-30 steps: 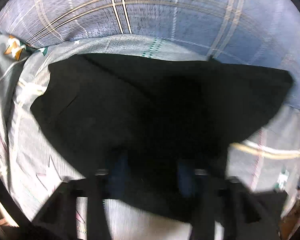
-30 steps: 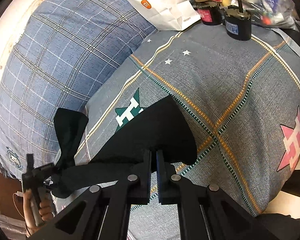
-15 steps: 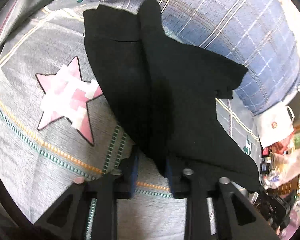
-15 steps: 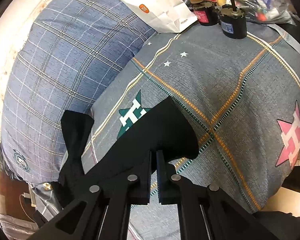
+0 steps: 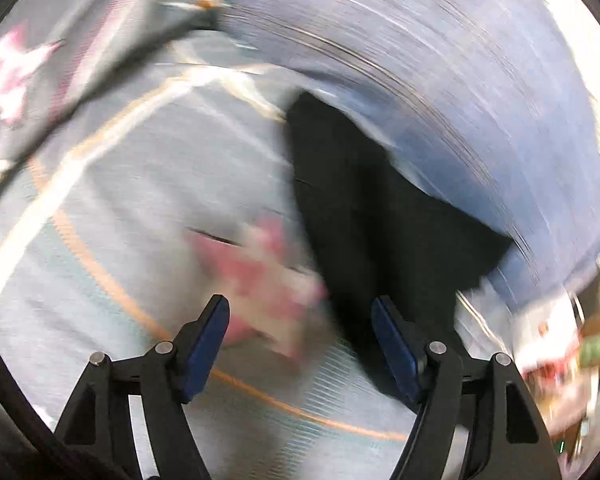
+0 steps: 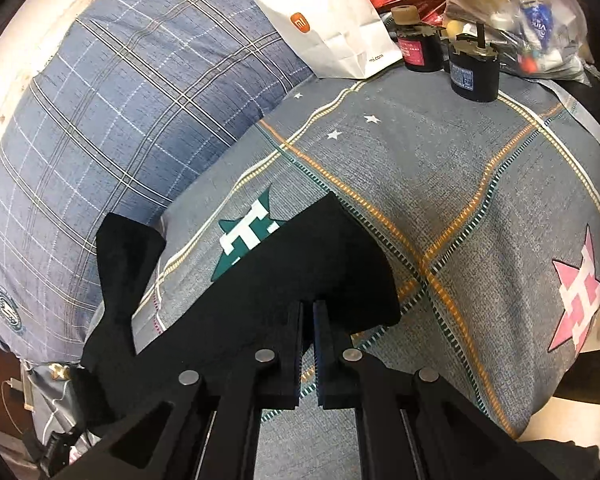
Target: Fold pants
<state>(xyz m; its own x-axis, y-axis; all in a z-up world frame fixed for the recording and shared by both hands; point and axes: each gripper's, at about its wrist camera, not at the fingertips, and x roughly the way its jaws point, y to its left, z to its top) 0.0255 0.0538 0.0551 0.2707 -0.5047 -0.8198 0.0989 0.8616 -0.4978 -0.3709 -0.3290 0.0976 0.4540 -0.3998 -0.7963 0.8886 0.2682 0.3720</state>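
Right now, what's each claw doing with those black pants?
Left gripper open, empty. Right gripper shut on black pants. Pants draped on bedspread. Nothing blocking.

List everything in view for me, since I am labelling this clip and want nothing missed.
pants: one, black, on the bedsheet, one end reaching the pillow.
bedsheet: one, grey with orange lines and pink and green stars, under the pants.
pillow: one, blue plaid, left of the sheet.
paper bag: one, white with an orange logo, at the far edge.
small black devices: two, side by side near the bag.
plastic bags: red and clear, far right, contents unclear.
left tool: open, blue pads, beside the pants; view blurred.
right tool: shut on the pants.
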